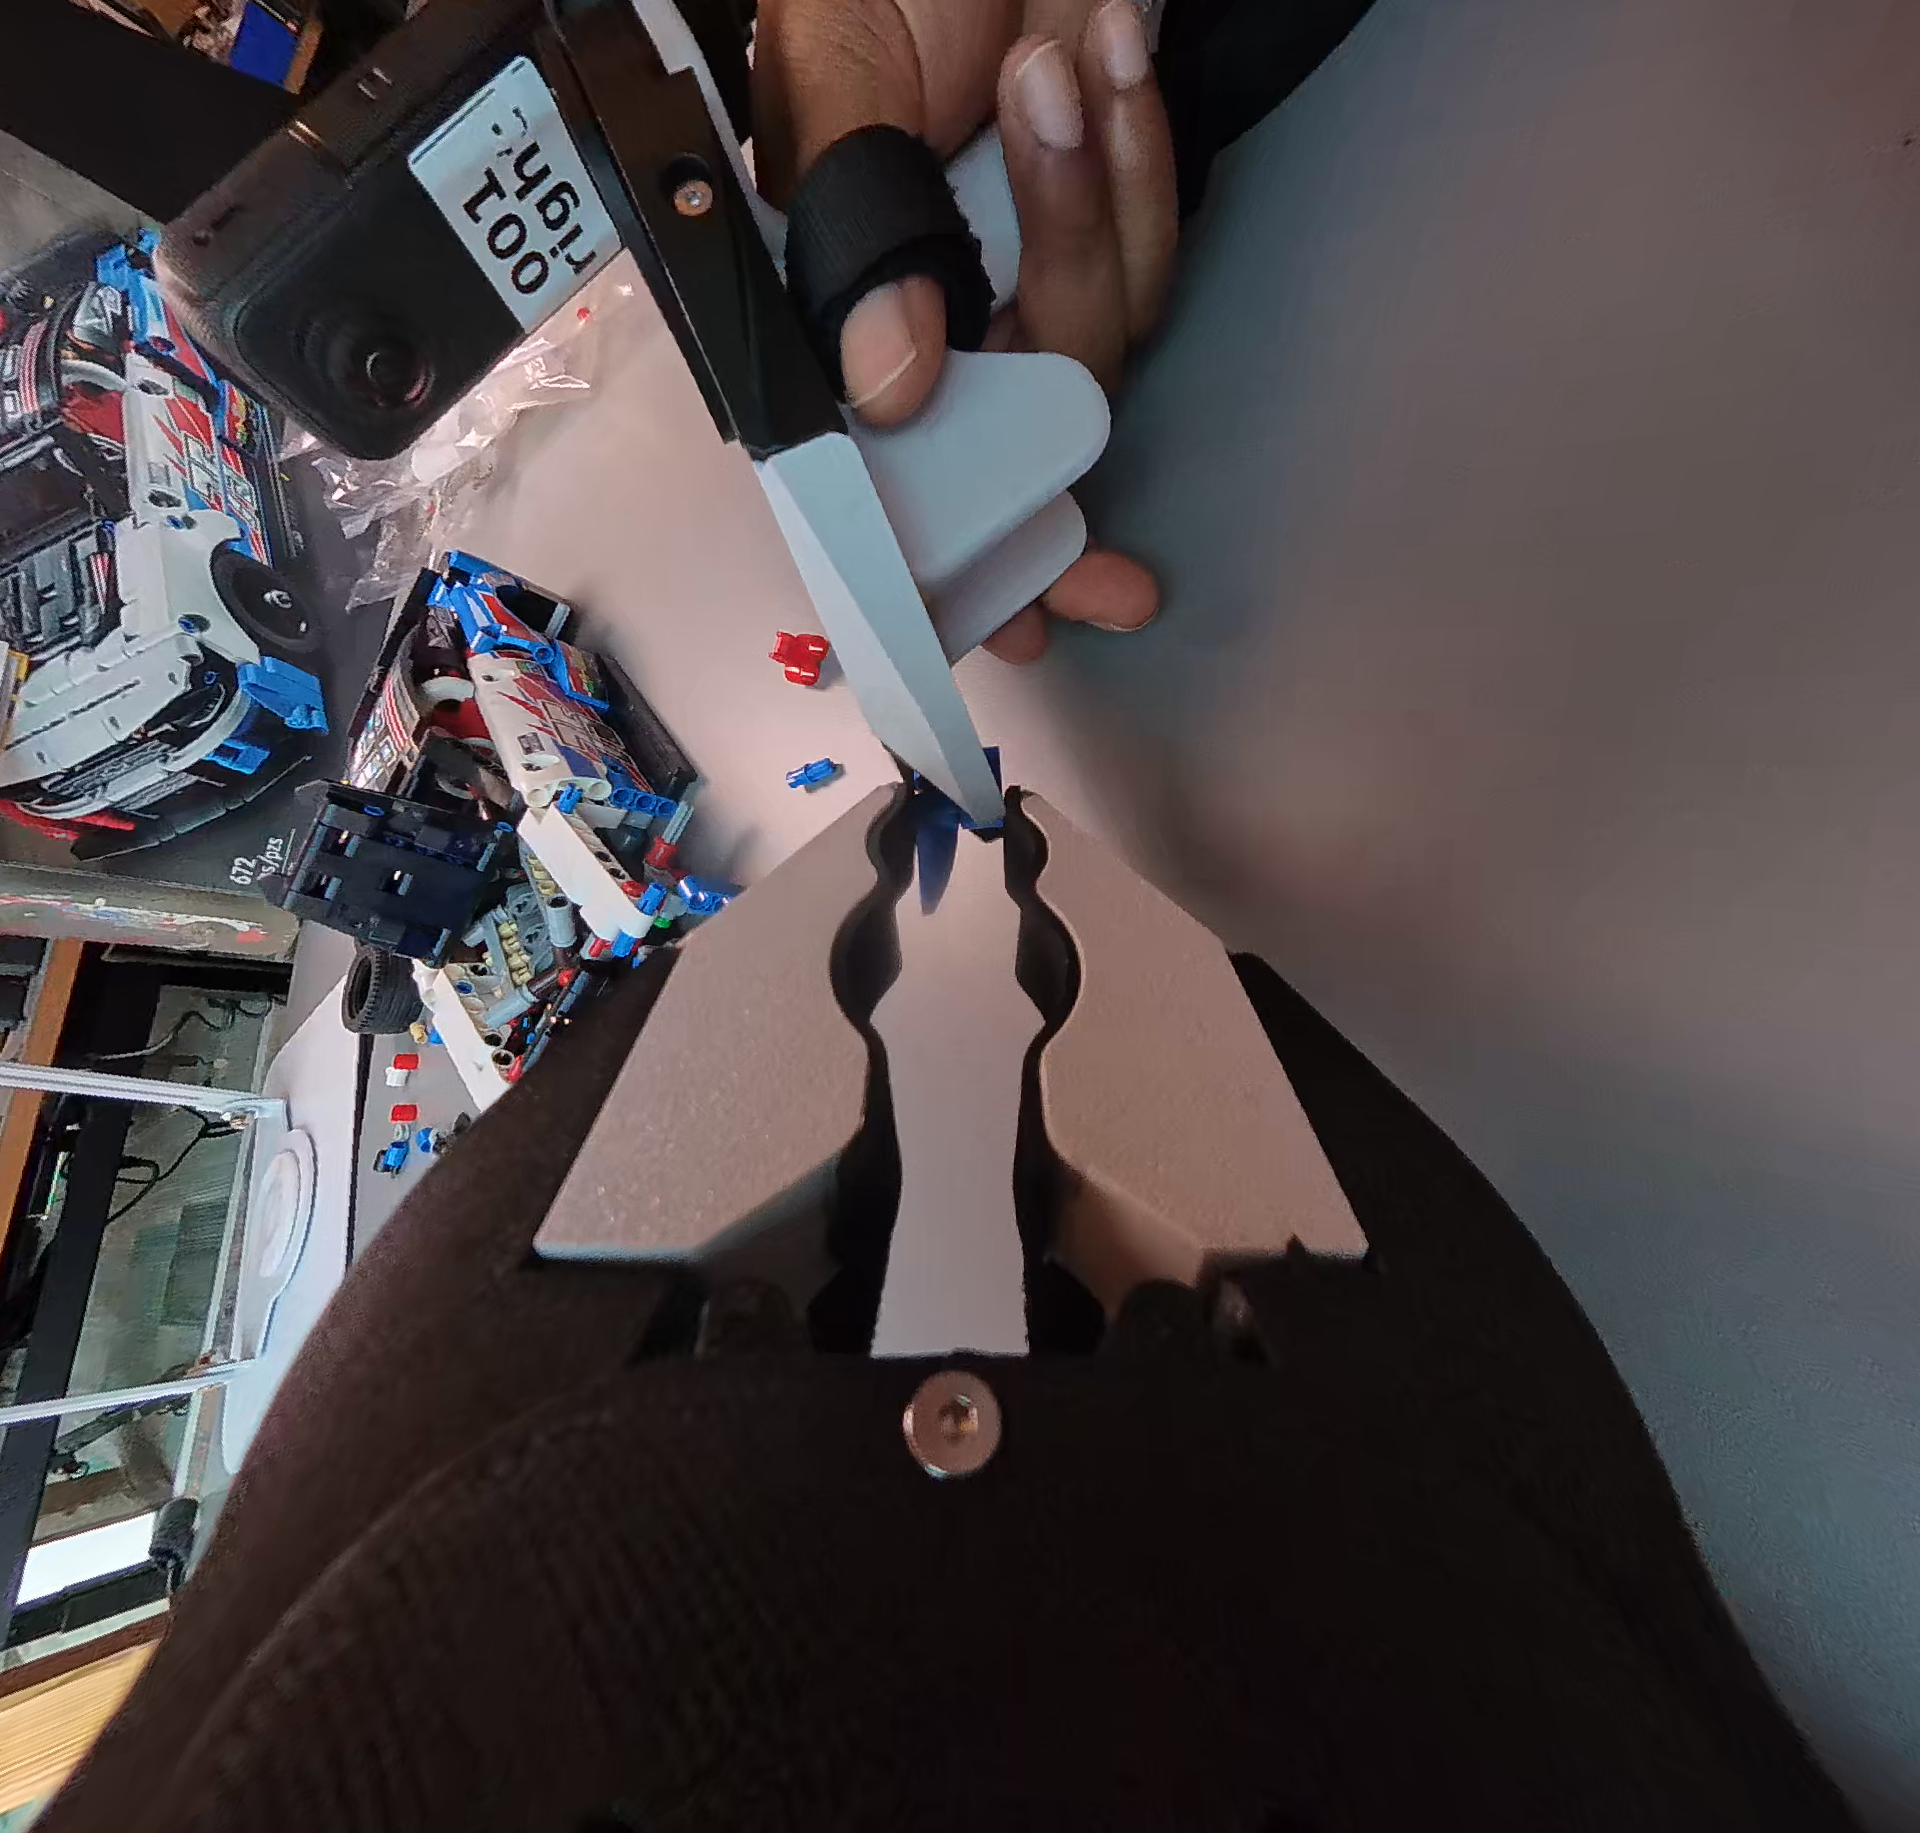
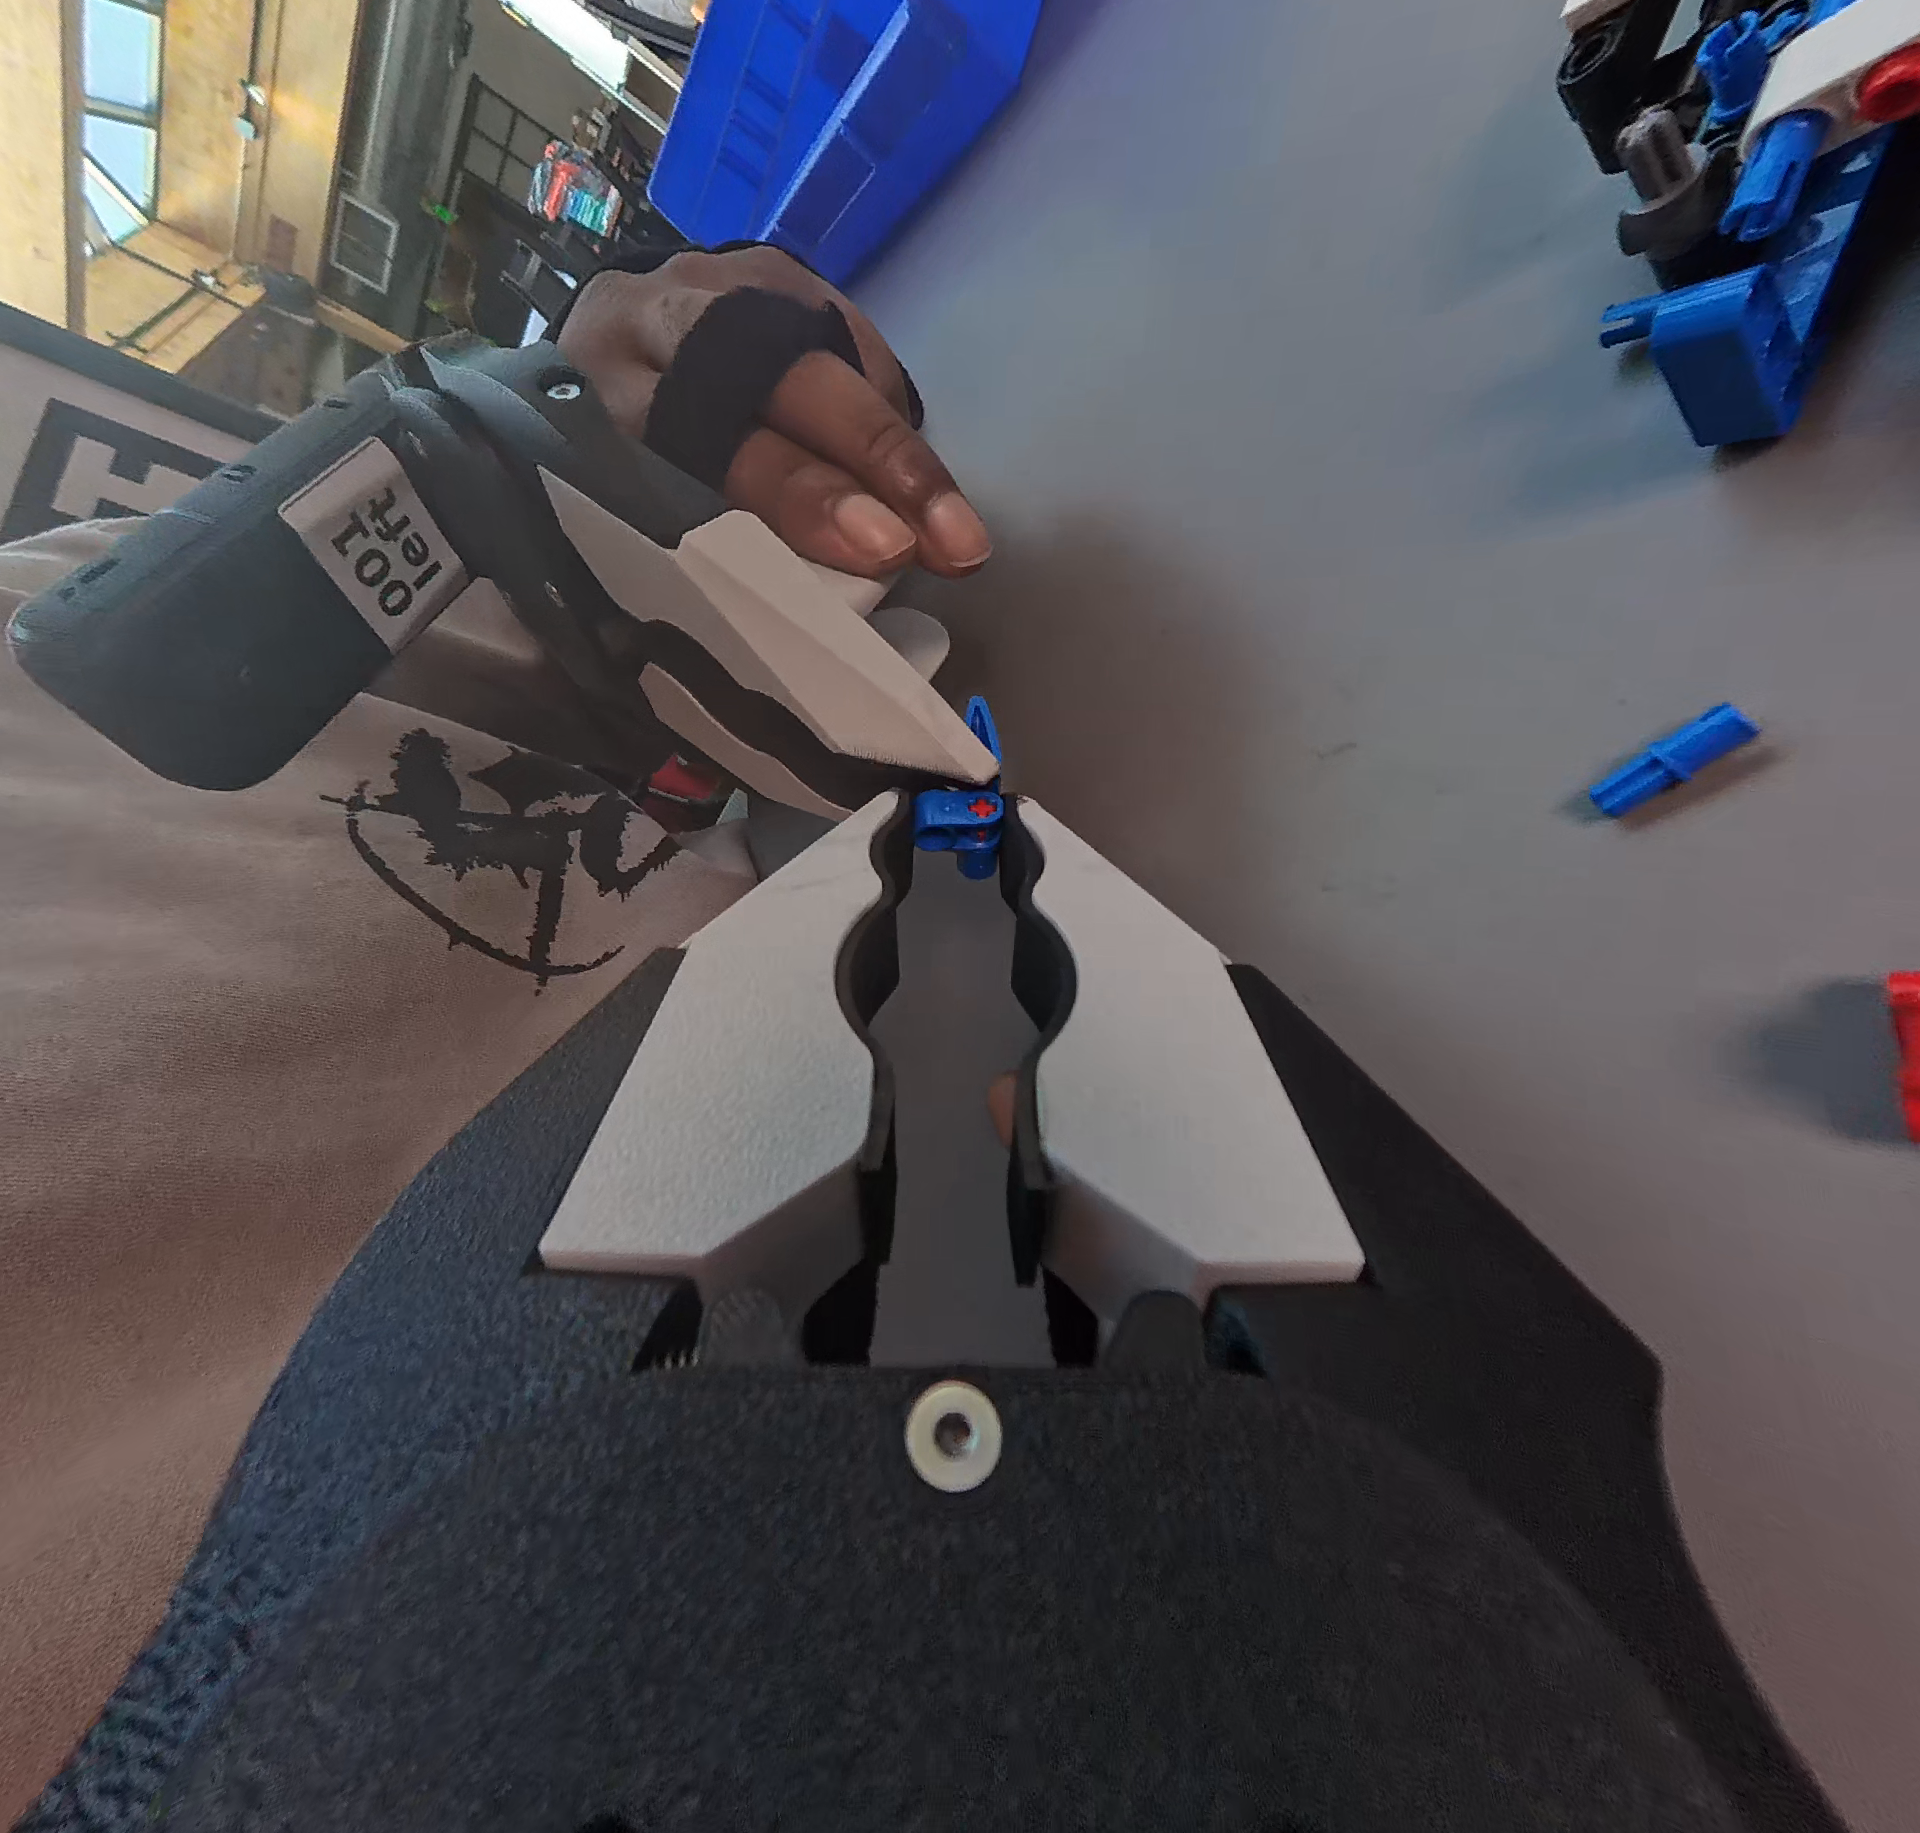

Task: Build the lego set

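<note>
My left gripper has its fingertips closed on a small blue lego piece above the grey table. My right gripper is shut on a blue connector with a red cross axle. The two grippers meet tip to tip: the right gripper's fingers come in from the upper left in the left wrist view, and the left gripper's fingers do so in the right wrist view, with a blue part sticking out past their tips. How the blue parts join is hidden.
A part-built blue, white and red lego car lies beside its picture box. A red piece, a blue pin, a tyre and plastic bags lie loose. A blue bin stands at the back. Both grippers' tips are close together, under 4 cm apart. The blue pin is about equally far from each gripper, around 9 cm. Look for it in the left wrist view too.
</note>
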Demonstrator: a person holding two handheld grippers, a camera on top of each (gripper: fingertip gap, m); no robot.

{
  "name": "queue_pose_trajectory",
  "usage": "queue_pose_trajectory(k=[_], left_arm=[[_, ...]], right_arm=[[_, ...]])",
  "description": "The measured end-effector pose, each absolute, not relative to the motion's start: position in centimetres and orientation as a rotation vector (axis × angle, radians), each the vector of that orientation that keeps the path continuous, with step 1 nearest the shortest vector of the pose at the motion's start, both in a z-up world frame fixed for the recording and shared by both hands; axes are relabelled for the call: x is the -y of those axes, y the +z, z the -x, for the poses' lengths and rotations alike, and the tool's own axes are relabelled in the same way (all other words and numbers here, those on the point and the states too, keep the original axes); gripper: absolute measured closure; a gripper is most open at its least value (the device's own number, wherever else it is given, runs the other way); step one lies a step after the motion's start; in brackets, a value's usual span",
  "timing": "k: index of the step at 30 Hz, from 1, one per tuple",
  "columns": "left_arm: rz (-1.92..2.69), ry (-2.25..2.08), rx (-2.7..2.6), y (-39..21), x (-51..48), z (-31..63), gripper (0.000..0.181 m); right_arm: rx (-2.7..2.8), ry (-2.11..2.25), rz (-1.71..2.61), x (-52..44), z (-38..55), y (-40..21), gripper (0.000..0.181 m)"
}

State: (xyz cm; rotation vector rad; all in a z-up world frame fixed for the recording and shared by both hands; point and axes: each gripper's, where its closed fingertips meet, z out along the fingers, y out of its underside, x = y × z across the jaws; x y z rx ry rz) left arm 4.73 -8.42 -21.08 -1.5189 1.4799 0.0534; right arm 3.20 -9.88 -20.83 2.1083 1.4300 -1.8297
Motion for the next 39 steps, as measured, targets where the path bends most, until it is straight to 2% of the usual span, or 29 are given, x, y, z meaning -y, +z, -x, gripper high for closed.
queue_pose_trajectory(k=[7, 9, 10, 15, 18, 27, 29, 31, 35, 39], left_arm=[[1.567, -0.001, -1.455, -20.9, 8.7, -4.9, 0.168], [1.58, -0.028, -1.45, -20.9, 8.8, -4.9, 0.168], [1.585, -0.042, -1.445, -20.9, 8.8, -4.9, 0.168], [1.637, -0.152, -1.326, -20.2, 8.1, -4.2, 0.167], [1.656, -0.171, -1.273, -19.9, 7.6, -3.5, 0.167], [1.598, 0.025, -1.325, -20.4, 7.1, -3.3, 0.167], [1.572, 0.082, -1.338, -20.3, 6.9, -3.3, 0.167], [1.564, 0.074, -1.31, -20.0, 6.8, -3.2, 0.166], [1.682, -0.331, -1.127, -18.5, 7.3, -3.1, 0.144], [1.658, -0.664, -0.979, -16.3, 8.1, -3.2, 0.158]], right_arm=[[-1.485, -1.859, -2.085, 10.1, -3.3, -20.5, 0.169], [-1.503, -1.88, -2.057, 10.3, -3.3, -20.3, 0.161], [-1.513, -1.903, -2.016, 10.6, -3.4, -19.9, 0.151], [-1.655, -2.004, -2.014, 9.4, -3.4, -18.7, 0.141], [-1.745, -2.007, -2.097, 8.1, -3.5, -18.6, 0.145], [-1.552, -1.958, -2.154, 7.8, -2.4, -19.3, 0.147], [-1.617, -1.895, -2.186, 7.9, -2.3, -20.0, 0.17], [-1.714, -1.934, -2.166, 7.8, -2.4, -19.6, 0.17], [-2.156, -2.08, -2.075, 7.3, -3.0, -17.4, 0.17], [-2.675, -2.053, -1.918, 8.2, -3.3, -16.5, 0.17]])
